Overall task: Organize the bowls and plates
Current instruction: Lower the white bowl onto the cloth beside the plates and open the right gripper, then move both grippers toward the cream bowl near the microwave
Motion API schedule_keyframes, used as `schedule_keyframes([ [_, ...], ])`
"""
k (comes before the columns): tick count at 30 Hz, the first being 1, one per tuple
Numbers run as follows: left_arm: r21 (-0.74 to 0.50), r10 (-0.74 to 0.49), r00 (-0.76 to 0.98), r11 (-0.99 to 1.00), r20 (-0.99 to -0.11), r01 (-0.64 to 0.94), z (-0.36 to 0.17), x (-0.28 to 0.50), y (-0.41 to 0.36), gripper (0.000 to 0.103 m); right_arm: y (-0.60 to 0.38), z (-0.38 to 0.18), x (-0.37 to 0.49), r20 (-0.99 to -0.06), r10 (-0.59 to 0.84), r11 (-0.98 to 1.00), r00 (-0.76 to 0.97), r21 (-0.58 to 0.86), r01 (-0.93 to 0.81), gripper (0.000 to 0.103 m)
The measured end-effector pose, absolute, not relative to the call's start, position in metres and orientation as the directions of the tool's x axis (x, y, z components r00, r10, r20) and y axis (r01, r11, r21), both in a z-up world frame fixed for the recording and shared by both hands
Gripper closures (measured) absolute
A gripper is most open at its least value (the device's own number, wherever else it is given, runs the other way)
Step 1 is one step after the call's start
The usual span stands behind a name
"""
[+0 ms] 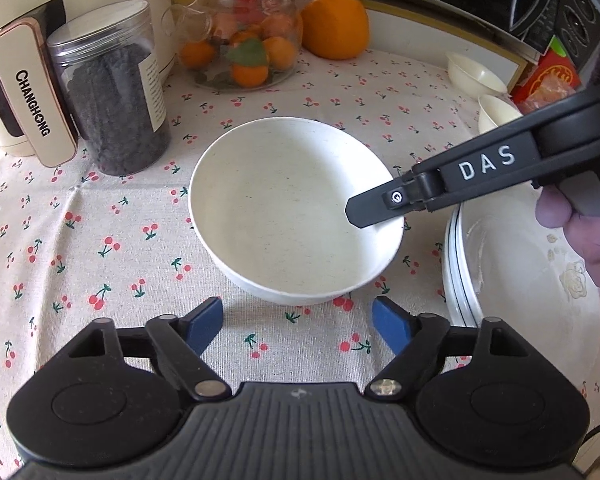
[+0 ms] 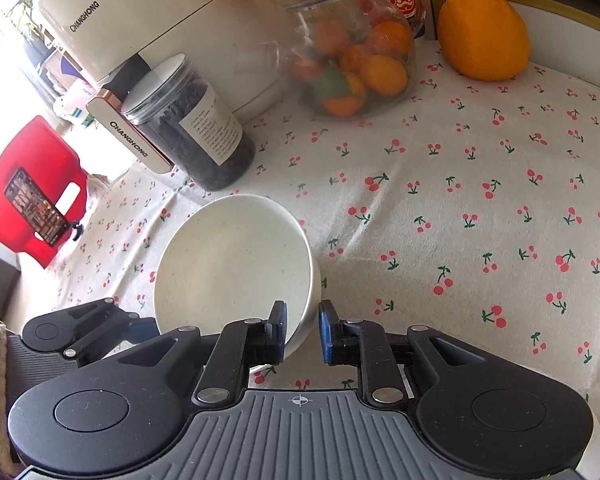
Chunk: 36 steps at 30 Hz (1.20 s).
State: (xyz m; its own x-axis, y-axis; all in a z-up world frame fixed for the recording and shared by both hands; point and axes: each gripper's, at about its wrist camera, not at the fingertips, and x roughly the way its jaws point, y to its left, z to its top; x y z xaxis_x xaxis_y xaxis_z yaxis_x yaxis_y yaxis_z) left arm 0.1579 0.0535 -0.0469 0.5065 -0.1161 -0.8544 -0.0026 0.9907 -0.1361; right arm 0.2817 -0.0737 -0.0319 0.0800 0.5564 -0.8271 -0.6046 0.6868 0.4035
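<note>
Evidently a bowl-placing or bowl-taking step is in hand: the white bowl (image 1: pixel 296 216) is seen on the cherry-print surface (image 1: pixel 100 240), between a dark-filled jar (image 1: pixel 112 88) and a stack of plates (image 1: pixel 460 280) at its right. The left gripper (image 1: pixel 298 322) is held just short of the bowl with its jaws wide and nothing between them. The right gripper (image 2: pixel 303 334) is set astride the bowl's near rim, its jaws narrow with one blue pad inside the wall and one outside; a slight gap appears to be left at the outer pad, though the close fisheye angle makes contact hard to judge. Which way the step runs cannot be read, so the next move calls either for a firm pinch and a lift toward the other dishes, or for a clear withdrawal. Two small bowls (image 1: pixel 476 74) and the plates are shown only by the left wrist view; the straddled rim is shown only by the right.
</note>
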Motion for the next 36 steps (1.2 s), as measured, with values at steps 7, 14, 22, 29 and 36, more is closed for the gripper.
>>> schedule_keyframes([
  [7, -0.127, -0.100, 0.500, 0.992, -0.860, -0.020, -0.044, 0.159, 0.052, 0.010, -0.078, -0.027, 0.282, -0.818, 0.568, 0.685, 0.084, 0.414, -0.599, 0.050],
  [14, -0.105, -0.072, 0.512, 0.994, -0.856, -0.037, -0.033, 0.156, 0.054, 0.007, -0.090, -0.010, 0.287, -0.801, 0.586, 0.691, 0.125, 0.413, -0.594, 0.039],
  [22, -0.083, -0.046, 0.549, 0.996, -0.834, -0.043, -0.015, 0.148, 0.057, 0.005, -0.114, 0.011, 0.293, -0.777, 0.600, 0.706, 0.191, 0.401, -0.583, 0.034],
  [29, -0.118, -0.066, 0.587, 0.992, -0.807, -0.050, -0.001, 0.147, 0.055, 0.004, -0.137, 0.028, 0.294, -0.761, 0.603, 0.719, 0.239, 0.390, -0.575, 0.030],
  [36, -0.143, -0.096, 0.627, 0.989, -0.773, -0.026, 0.009, 0.151, 0.043, 0.002, -0.159, 0.039, 0.294, -0.747, 0.600, 0.736, 0.288, 0.375, -0.563, 0.023],
])
